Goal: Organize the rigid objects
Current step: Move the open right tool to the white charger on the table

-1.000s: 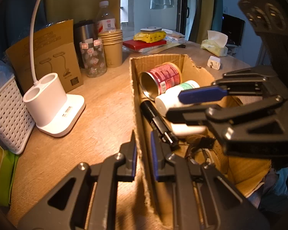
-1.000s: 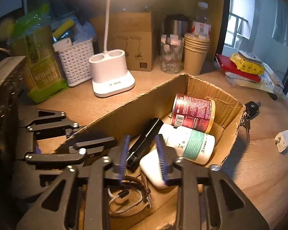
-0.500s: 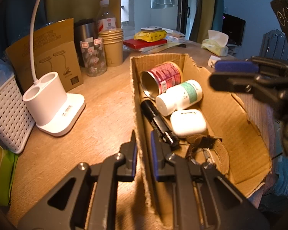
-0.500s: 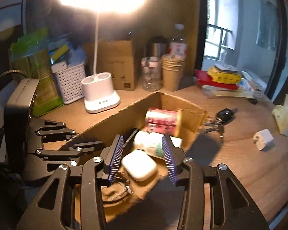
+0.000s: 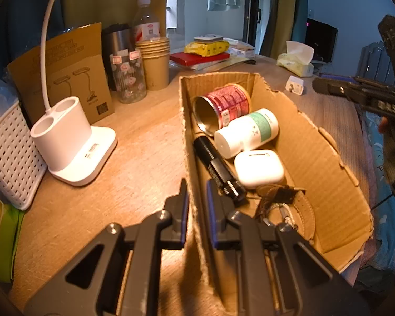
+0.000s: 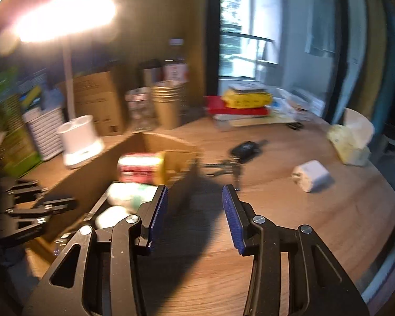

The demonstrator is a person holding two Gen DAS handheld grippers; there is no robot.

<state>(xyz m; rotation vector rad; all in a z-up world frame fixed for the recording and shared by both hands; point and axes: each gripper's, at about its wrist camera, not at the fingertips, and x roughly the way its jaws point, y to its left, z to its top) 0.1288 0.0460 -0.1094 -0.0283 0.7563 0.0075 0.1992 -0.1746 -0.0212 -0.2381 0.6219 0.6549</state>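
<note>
A torn cardboard box [image 5: 318,155] lies on the wooden desk. In it are a red can [image 5: 225,104], a white pill bottle [image 5: 248,133], a white earbud case [image 5: 259,167], a black marker [image 5: 214,164] and a brown strap with metal parts [image 5: 289,206]. My left gripper [image 5: 196,185] is shut on the box's near left wall. My right gripper [image 6: 194,201] is open and empty, over bare desk to the right of the box [image 6: 97,173]. Beyond it lie a car key with keys [image 6: 241,154] and a white charger plug [image 6: 313,175].
A white lamp base [image 5: 71,142], a white basket [image 5: 5,144], a lamp carton [image 5: 73,73], a glass jar [image 5: 127,76] and stacked paper cups [image 5: 154,63] stand left of and behind the box. A tissue pack [image 6: 351,143] and a red book with a yellow packet [image 6: 246,100] lie further back.
My right gripper has lifted out of the box, opened wider and swung right over the desk. The earbud case now lies uncovered in the box. The left gripper has not moved.
</note>
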